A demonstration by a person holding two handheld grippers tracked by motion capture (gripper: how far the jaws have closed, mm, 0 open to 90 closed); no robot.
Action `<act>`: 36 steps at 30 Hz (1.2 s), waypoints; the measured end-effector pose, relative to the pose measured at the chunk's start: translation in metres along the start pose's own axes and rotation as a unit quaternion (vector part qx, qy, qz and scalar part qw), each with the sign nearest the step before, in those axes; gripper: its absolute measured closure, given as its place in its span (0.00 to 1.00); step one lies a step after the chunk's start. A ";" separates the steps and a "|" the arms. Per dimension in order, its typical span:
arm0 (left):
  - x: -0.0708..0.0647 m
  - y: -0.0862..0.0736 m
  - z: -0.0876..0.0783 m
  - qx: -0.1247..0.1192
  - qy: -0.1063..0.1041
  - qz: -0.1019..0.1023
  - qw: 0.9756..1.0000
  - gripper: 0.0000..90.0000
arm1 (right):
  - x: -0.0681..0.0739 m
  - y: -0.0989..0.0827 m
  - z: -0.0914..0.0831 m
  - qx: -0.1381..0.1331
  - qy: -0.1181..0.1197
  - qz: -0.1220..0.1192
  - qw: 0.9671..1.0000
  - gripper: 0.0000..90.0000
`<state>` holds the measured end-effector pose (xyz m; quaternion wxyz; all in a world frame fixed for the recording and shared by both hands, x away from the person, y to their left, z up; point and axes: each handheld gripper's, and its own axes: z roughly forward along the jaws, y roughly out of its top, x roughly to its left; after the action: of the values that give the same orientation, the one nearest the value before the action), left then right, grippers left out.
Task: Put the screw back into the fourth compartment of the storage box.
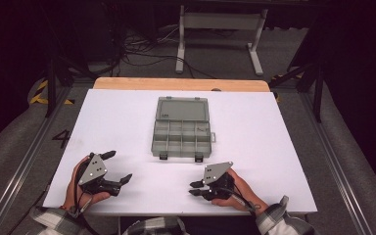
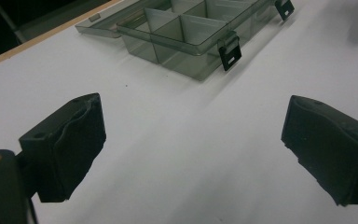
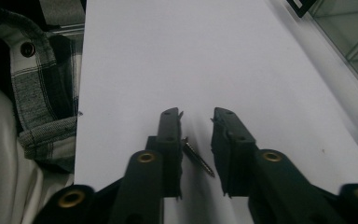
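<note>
Threaded metal screw [image 3: 198, 157], between black jaws

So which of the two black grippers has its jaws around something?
The right gripper, at the near right of the white table: a small dark screw lies between its nearly closed jaws. The left gripper gapes wide over bare tabletop.

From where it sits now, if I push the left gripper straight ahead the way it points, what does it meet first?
Bare white table first, then likely the open compartment box, near its front corner with the black latch. The left gripper is open; depth is hard to judge.
</note>
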<state>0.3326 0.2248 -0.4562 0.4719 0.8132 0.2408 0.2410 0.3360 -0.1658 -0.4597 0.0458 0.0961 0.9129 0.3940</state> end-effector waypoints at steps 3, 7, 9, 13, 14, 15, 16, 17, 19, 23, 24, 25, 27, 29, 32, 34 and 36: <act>0.000 0.000 0.000 -0.001 -0.001 0.001 1.000 0.08 | 0.000 0.001 0.001 -0.001 -0.001 0.006 1.000 0.95; 0.000 0.000 0.000 -0.001 0.000 0.000 1.000 0.08 | -0.002 0.000 0.001 -0.004 0.001 0.018 1.000 0.96; 0.000 0.000 0.000 -0.001 0.000 0.000 1.000 0.08 | -0.001 0.001 0.001 -0.002 -0.001 0.020 1.000 0.96; 0.000 0.000 -0.001 -0.003 0.000 -0.001 1.000 0.08 | 0.000 0.002 0.000 0.001 -0.006 0.026 1.000 0.96; 0.000 0.000 -0.001 -0.003 0.000 -0.001 1.000 0.08 | -0.001 0.001 0.000 0.002 -0.010 0.025 1.000 0.96; 0.000 0.000 -0.001 -0.003 0.000 -0.002 1.000 0.08 | -0.002 0.001 -0.001 0.001 -0.012 0.029 0.999 0.96; 0.000 0.000 -0.001 -0.003 0.000 -0.001 1.000 0.08 | -0.004 0.000 -0.002 -0.002 -0.014 0.034 0.999 0.96; 0.000 0.000 -0.001 -0.002 -0.001 0.000 1.000 0.08 | -0.005 0.000 -0.004 -0.007 -0.016 0.040 0.999 0.96; 0.000 0.000 -0.001 -0.003 0.000 -0.001 1.000 0.08 | -0.006 0.000 -0.007 -0.011 -0.021 0.041 0.999 0.96; 0.000 0.000 -0.001 -0.004 0.000 -0.001 1.000 0.08 | -0.006 0.002 -0.013 -0.021 -0.030 0.042 0.998 0.96; 0.000 0.000 -0.001 -0.004 0.000 -0.001 1.000 0.08 | -0.007 0.002 -0.014 -0.023 -0.032 0.043 0.998 0.96; 0.000 0.000 -0.001 -0.003 0.000 0.000 1.000 0.08 | -0.007 0.003 -0.015 -0.025 -0.034 0.043 0.998 0.96; 0.000 0.000 -0.001 -0.004 0.000 -0.001 1.000 0.08 | -0.008 0.003 -0.017 -0.030 -0.038 0.047 0.998 0.96; 0.000 0.000 -0.001 -0.005 -0.001 -0.001 1.000 0.08 | -0.010 0.004 -0.020 -0.035 -0.043 0.047 0.997 0.96; 0.001 0.000 -0.001 -0.005 -0.002 -0.002 1.000 0.08 | -0.011 0.005 -0.024 -0.041 -0.050 0.048 0.997 0.96; 0.001 0.000 -0.001 -0.006 -0.003 -0.002 1.000 0.08 | -0.012 0.005 -0.025 -0.043 -0.053 0.049 0.996 0.96; 0.000 0.000 0.000 -0.004 -0.001 -0.003 1.000 0.08 | -0.013 0.007 -0.029 -0.048 -0.058 0.051 0.996 0.96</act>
<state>0.3326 0.2254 -0.4560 0.4762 0.8110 0.2414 0.2394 0.3454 -0.1844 -0.4350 0.0827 0.1630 0.8826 0.4331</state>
